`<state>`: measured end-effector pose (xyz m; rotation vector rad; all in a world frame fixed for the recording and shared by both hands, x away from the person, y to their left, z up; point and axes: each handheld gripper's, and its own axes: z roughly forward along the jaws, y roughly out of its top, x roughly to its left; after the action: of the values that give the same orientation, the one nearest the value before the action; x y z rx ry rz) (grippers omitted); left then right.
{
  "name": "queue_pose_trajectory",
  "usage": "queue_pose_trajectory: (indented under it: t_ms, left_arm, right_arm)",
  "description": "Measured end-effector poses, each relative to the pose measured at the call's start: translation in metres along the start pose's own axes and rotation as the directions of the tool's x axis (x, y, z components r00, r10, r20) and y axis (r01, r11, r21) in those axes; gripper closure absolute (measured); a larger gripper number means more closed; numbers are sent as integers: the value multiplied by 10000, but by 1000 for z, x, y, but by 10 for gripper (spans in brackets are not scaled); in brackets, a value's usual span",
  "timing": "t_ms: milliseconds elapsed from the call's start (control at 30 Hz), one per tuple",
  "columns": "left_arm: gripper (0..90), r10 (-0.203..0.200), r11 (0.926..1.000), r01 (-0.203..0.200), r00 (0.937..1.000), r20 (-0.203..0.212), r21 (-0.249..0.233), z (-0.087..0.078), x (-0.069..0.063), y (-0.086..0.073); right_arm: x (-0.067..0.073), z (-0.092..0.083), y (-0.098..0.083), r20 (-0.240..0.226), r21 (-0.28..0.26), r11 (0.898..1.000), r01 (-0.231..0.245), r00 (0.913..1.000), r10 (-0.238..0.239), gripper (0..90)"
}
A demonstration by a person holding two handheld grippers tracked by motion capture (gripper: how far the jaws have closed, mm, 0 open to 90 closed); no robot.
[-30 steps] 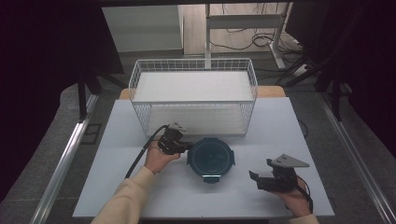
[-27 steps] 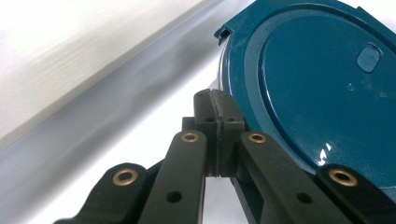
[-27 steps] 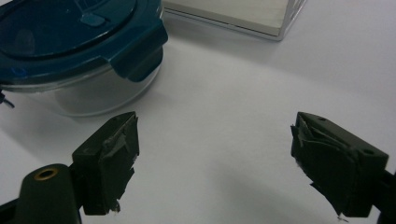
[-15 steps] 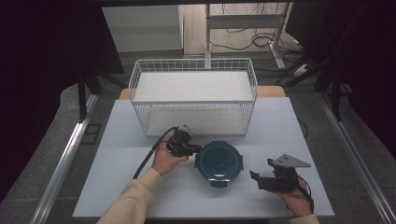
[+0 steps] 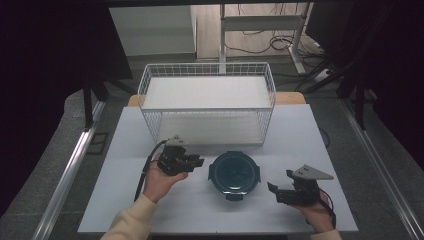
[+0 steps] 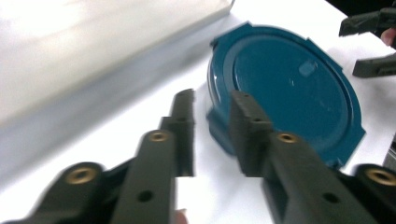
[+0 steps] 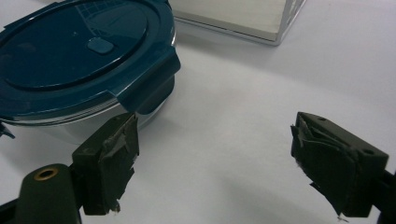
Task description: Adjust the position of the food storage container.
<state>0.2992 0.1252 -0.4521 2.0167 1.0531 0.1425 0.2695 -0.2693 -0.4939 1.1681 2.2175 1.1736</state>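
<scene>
- The right gripper (image 5: 285, 192) sits nearest the person, its fingers (image 7: 108, 163) spread wide and empty, just beside the container.
- The round teal-lidded food container (image 5: 234, 173) rests on the white tabletop (image 5: 125, 150) between both grippers; it looks rigid, its lid smooth and probably slippery, so a side latch tab (image 7: 148, 79) seems the surest hold. Contents hidden.
- The left gripper (image 5: 192, 161) has fingers (image 6: 184, 130) parted, gripping nothing.
- Beyond, the wire basket (image 5: 207, 69) blurs in the left gripper view.

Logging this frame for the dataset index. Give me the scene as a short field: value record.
surface: white table
container: round, dark teal lid, lid on
basket: white wire basket, behind the container
left hand-held gripper: open, just left of the container, apart from it
right hand-held gripper: open wide, to the container's right, holding nothing
</scene>
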Motion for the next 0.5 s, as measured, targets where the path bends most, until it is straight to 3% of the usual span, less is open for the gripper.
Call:
queue_pose_trajectory:
  t_ms: [167, 367, 500]
  left_arm:
    - [373, -58, 9993, 47, 9995, -302, -361, -8, -3, -14]
    - [303, -10, 9986, -35, 9964, -851, -520, -15, -1, -35]
    - [291, -22, 9990, -17, 9961, -882, -440, -17, 2, -45]
  right_arm:
    - [1, -1, 1, -53, -91, 10000, 20, 10000, -20, 153]
    - [1, -3, 2, -60, -372, 9993, -51, 10000, 49, 164]
    - [2, -4, 3, -47, -370, 9993, 0, 10000, -2, 169]
